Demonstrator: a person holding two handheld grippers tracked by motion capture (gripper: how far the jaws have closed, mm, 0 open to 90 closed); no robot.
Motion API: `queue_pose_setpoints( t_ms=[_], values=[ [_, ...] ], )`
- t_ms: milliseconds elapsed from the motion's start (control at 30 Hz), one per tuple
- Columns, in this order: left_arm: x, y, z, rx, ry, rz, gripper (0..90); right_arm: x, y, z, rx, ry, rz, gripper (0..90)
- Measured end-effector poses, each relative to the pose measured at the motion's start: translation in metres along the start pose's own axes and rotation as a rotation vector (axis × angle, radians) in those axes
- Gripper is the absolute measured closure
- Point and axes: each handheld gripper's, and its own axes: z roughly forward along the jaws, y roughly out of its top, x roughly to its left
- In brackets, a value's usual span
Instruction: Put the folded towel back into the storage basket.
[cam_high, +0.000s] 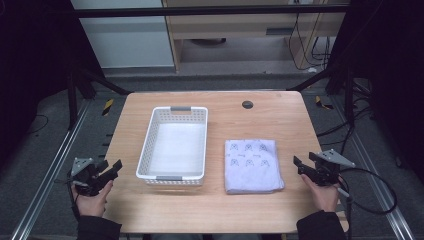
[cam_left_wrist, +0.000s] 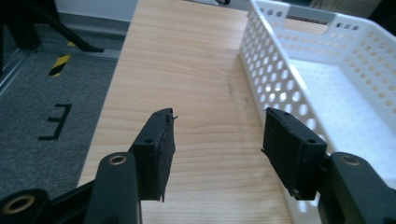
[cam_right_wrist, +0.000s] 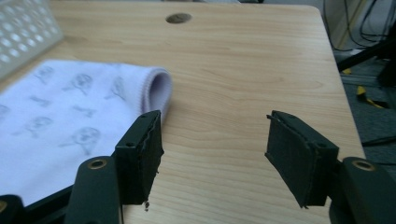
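A white perforated basket (cam_high: 145, 155) stands empty on the wooden table (cam_high: 260, 115), left of centre. To its right lies a folded pale lavender cloth (cam_high: 252, 165) with small grey prints. My left gripper (cam_high: 111, 169) hovers at the table's left edge, open, nothing between its jaws; the left gripper view has the basket wall (cam_left_wrist: 275, 79) just right of them. Held at the table's right edge, my right gripper (cam_high: 299, 164) is open and empty too. In the right gripper view the cloth (cam_right_wrist: 70, 112) lies left of the jaws, its folded edge near one fingertip (cam_right_wrist: 144, 140).
A round dark grommet (cam_high: 247, 104) sits in the table near its far edge. Metal rails and cables run along the floor on both sides. A cabinet (cam_high: 250, 25) stands beyond the table. Bare tabletop lies in front of the basket and cloth.
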Motion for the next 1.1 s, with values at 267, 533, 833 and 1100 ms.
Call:
queue_pose_setpoints(
  t_ms=[267, 533, 833, 1100],
  values=[
    [-0.037, 0.018, -0.005, 0.004, -0.069, 0.075, 41.1, 0.01, 0.017, -0.022, -0.053, 0.065, -0.014, 37.3],
    [-0.072, 0.034, -0.003, -0.012, -0.121, 0.14, 41.2, 0.015, 0.038, -0.038, -0.076, 0.077, -0.019, 35.7],
    [-0.118, 0.05, 0.003, -0.051, -0.205, 0.177, 40.7, 0.025, 0.071, -0.037, -0.105, 0.106, -0.034, 34.2],
    [-0.158, 0.053, 0.016, -0.038, -0.261, 0.219, 39.6, 0.034, 0.086, -0.029, -0.093, 0.124, -0.059, 34.2]
  ],
)
